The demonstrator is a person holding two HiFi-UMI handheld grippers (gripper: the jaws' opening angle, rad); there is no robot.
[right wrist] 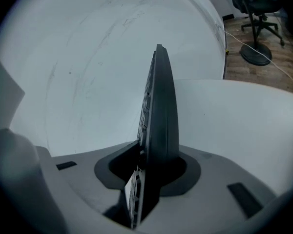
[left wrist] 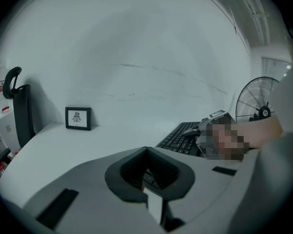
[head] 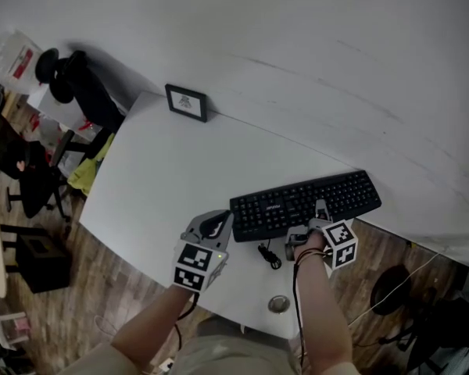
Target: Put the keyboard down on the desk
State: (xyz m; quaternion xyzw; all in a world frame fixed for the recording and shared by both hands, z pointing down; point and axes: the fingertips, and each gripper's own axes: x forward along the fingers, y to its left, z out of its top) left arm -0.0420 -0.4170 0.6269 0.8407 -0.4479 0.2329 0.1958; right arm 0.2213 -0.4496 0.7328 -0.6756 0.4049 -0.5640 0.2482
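Observation:
A black keyboard (head: pixel 305 201) lies lengthwise near the front right of the white desk (head: pixel 164 178). My right gripper (head: pixel 320 212) is at the middle of its front edge. In the right gripper view the keyboard (right wrist: pixel 161 111) stands edge-on between the jaws of the right gripper (right wrist: pixel 154 165), and the pads look closed against it. The left gripper (head: pixel 216 223) sits just off the keyboard's left end. Its jaws meet in the left gripper view (left wrist: pixel 146 174) and grip nothing, with the keyboard (left wrist: pixel 178 138) off to the right.
A small black picture frame (head: pixel 186 102) stands at the desk's back edge against the wall. A dark cable (head: pixel 267 255) and a round grommet (head: pixel 278 304) lie near the front edge. An office chair (head: pixel 78 84) stands left of the desk, a floor fan (head: pixel 391 291) at the right.

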